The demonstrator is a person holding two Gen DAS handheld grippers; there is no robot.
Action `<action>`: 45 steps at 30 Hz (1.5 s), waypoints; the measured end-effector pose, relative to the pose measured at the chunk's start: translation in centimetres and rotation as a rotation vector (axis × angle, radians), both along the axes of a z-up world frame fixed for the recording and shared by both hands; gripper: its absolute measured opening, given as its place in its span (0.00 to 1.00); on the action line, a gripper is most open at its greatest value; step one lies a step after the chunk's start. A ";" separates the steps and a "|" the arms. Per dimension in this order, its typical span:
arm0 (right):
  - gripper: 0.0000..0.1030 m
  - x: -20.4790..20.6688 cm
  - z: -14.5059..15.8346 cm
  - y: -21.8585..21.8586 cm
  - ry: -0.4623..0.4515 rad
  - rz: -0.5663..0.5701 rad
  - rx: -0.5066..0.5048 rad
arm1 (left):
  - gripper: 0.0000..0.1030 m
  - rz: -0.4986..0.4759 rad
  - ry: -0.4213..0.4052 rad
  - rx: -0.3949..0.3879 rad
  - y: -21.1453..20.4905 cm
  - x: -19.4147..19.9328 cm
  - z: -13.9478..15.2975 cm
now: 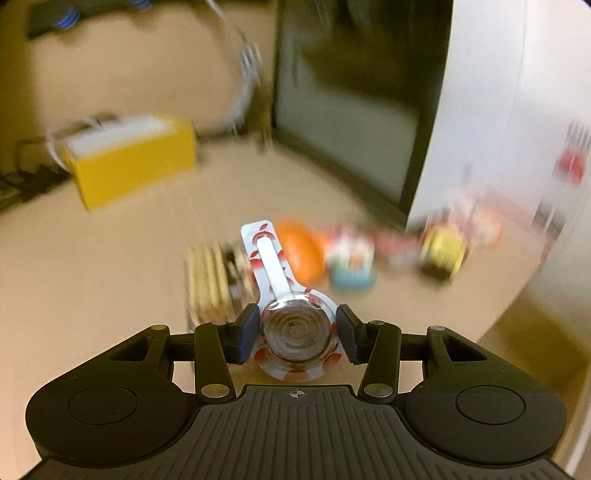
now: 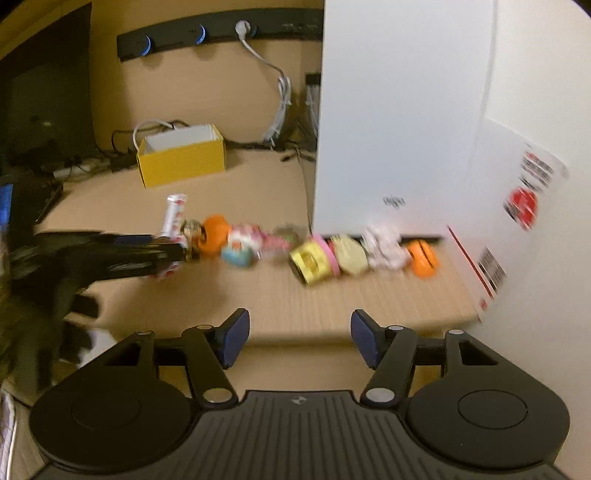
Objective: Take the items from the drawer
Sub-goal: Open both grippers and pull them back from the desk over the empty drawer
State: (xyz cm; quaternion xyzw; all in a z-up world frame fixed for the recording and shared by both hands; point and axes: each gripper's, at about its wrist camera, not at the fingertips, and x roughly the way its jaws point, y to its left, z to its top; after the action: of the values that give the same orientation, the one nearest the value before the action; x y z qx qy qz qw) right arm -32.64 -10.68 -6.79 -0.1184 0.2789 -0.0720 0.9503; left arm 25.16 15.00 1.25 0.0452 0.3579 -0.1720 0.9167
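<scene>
My left gripper (image 1: 297, 325) is shut on a white packet with red prints and a clear round dome (image 1: 295, 328), whose long tab points away over the table. The right wrist view shows that same gripper (image 2: 177, 254) at the left, blurred, with the packet (image 2: 173, 214) sticking up from it. My right gripper (image 2: 298, 321) stands open above the table's near edge, nothing between its fingers. A row of small items lies on the wooden table (image 2: 295, 295): an orange ball (image 2: 216, 232), a yellow tin (image 2: 314, 260), a pale wrapped bundle (image 2: 384, 247) and an orange piece (image 2: 423, 258).
A tall white cabinet (image 2: 399, 110) stands at the right, behind the row. A yellow open box (image 2: 181, 158) sits farther back, with cables and a power strip (image 2: 221, 33) behind it. A dark panel (image 1: 351, 110) rises beyond the items. A striped pack (image 1: 210, 280) lies by the orange ball.
</scene>
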 end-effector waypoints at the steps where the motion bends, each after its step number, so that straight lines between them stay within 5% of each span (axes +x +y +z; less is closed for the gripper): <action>1: 0.59 -0.5 0.0 0.0 0.004 -0.006 0.002 | 0.50 -0.008 0.002 0.014 -0.5 0.2 -0.3; 8: 0.63 -4.6 -0.4 -3.1 -0.021 -0.017 0.005 | 0.50 0.072 -0.191 -0.074 -0.6 -1.8 3.4; 14: 0.63 -6.6 -2.2 -6.7 -0.011 0.027 -0.029 | 0.49 0.234 -0.257 -0.085 0.9 -7.4 5.0; 25: 0.63 -10.4 -8.8 -10.2 0.214 0.300 -0.004 | 0.47 0.598 -0.122 -0.106 1.4 -28.0 2.1; 31: 0.64 -10.2 -9.7 -10.2 0.189 0.284 -0.025 | 0.47 0.536 -0.080 -0.095 -3.5 -31.6 0.5; 41: 0.68 -10.3 -9.7 -9.9 0.135 0.250 -0.038 | 0.47 0.298 0.004 -0.132 -7.4 -30.2 -2.5; 45: 0.68 -10.1 -9.7 -10.1 0.193 0.295 -0.019 | 0.47 0.230 0.027 -0.131 -8.2 -29.3 -3.5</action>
State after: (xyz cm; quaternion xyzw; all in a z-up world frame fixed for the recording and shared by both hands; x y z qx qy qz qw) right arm -42.76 -20.81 -16.48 -0.1736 0.3476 0.0773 0.9182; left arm -4.17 6.76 -2.24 -0.0585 0.3610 -0.0894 0.9264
